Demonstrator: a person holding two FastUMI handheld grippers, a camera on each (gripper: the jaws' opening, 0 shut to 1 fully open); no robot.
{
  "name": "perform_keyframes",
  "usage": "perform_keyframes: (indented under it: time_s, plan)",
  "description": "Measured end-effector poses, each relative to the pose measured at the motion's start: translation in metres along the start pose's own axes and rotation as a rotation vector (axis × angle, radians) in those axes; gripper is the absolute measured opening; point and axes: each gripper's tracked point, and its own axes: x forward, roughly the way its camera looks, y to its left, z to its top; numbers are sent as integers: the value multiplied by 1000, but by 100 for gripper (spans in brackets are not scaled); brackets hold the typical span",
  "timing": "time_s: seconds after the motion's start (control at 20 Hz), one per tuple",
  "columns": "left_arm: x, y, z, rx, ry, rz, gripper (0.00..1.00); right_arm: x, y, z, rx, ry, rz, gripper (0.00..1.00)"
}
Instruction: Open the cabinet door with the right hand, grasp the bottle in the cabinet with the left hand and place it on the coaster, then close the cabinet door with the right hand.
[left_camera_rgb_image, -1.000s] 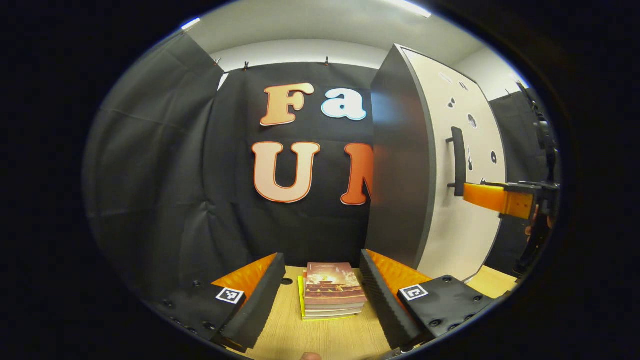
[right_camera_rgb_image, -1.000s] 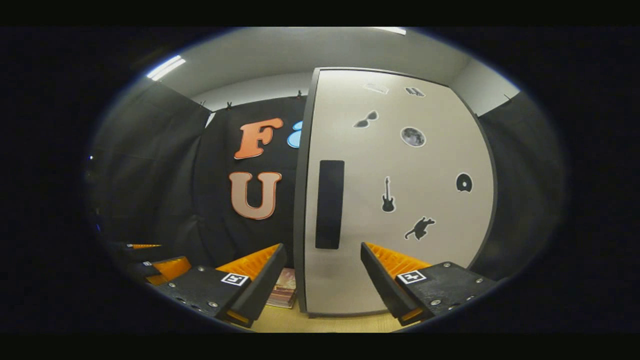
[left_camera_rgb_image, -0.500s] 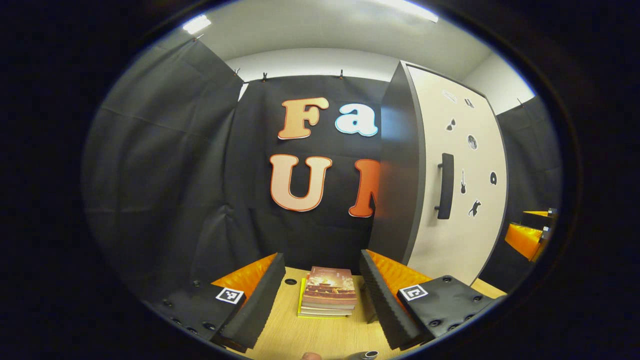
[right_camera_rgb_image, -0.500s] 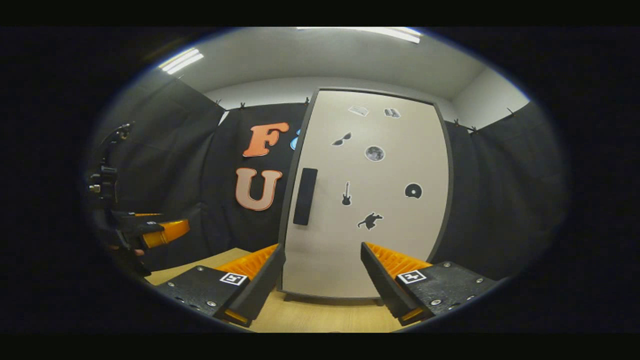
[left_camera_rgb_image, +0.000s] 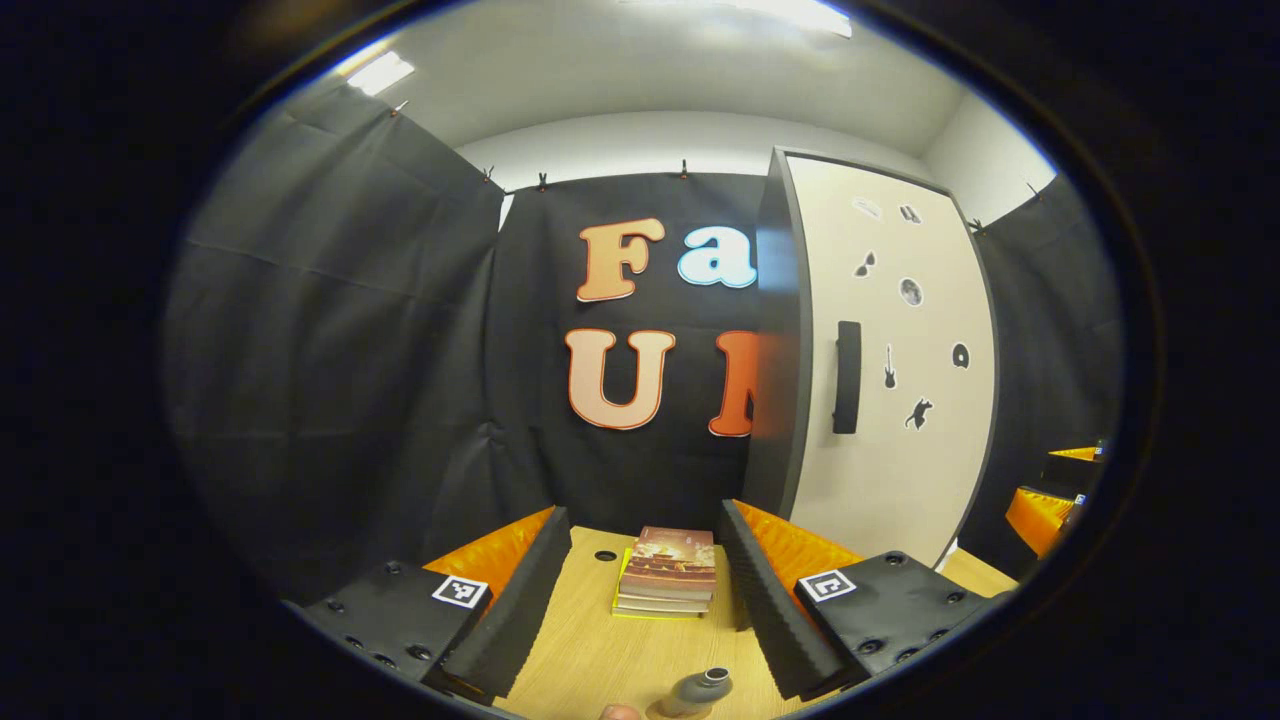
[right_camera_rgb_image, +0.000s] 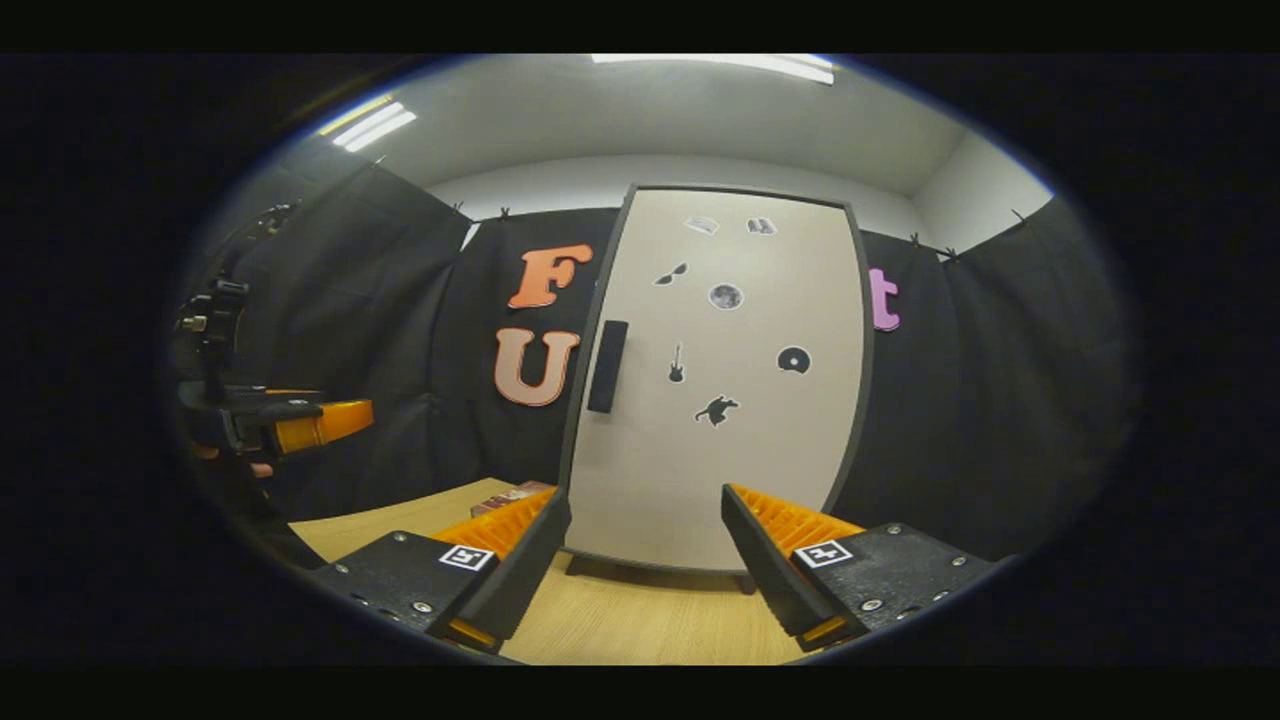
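The pale cabinet door with its black bar handle (right_camera_rgb_image: 607, 366) sits flush; the grey bottle (left_camera_rgb_image: 697, 691) stands on the wooden desk (left_camera_rgb_image: 590, 655). Both tools — left (left_camera_rgb_image: 645, 600), right (right_camera_rgb_image: 645, 570) — hang apart, empty; retract clear.

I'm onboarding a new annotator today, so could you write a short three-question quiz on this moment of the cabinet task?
1. True or false: the cabinet door is shut.
2. What lies on the table beyond the left hand-held gripper? A) a stack of books B) a plate C) a mug
3. Fill in: the right hand-held gripper is ____, holding nothing.

Key: 1 true; 2 A, the stack of books; 3 open.
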Motion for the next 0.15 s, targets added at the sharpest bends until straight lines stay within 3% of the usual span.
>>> perform_keyframes:
  time_s: [0.15]
  plan:
    - [-3, -8, 4, 2, -13, -36, 99, -10, -7, 11, 0, -32, -38, 94]
